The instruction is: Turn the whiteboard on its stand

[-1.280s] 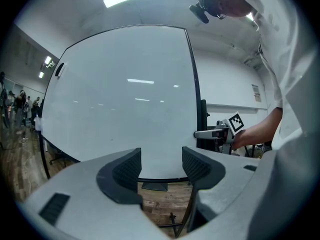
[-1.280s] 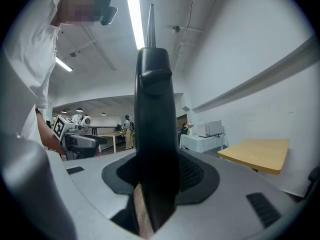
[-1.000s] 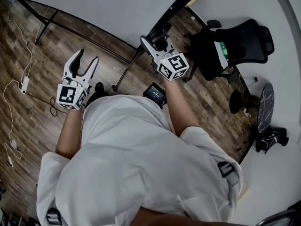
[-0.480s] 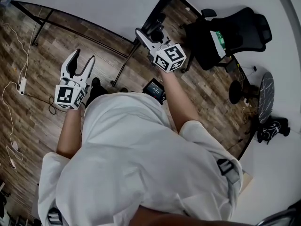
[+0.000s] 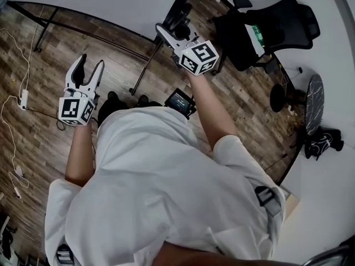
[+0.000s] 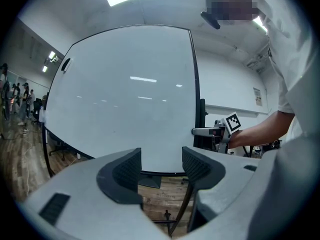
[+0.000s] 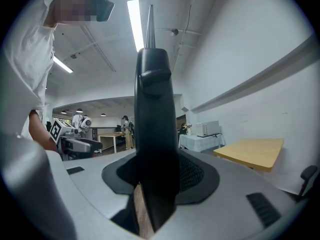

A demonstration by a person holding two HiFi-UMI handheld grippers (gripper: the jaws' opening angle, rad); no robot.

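The whiteboard (image 5: 105,1) fills the top of the head view, and its white face (image 6: 125,94) stands upright in front of the left gripper. My right gripper (image 5: 162,31) is shut on the board's black side frame (image 7: 152,109), which runs upright between its jaws. That same gripper (image 6: 202,131) shows at the board's right edge in the left gripper view. My left gripper (image 5: 89,65) is open and holds nothing. It sits some way short of the board, with the board's lower edge showing between its pads (image 6: 161,166).
The stand's black floor rail (image 5: 83,29) and slanted leg (image 5: 145,73) cross the wooden floor below the board. A black office chair (image 5: 266,37) stands to the right, a small screen device (image 5: 180,101) lies by my feet, and a white cable (image 5: 25,98) trails at the left. A wooden table (image 7: 250,151) stands against the wall.
In the head view the right gripper has shifted up and left with the board's frame still in its grip, and the frame has swung with it. The open left gripper has drifted left.
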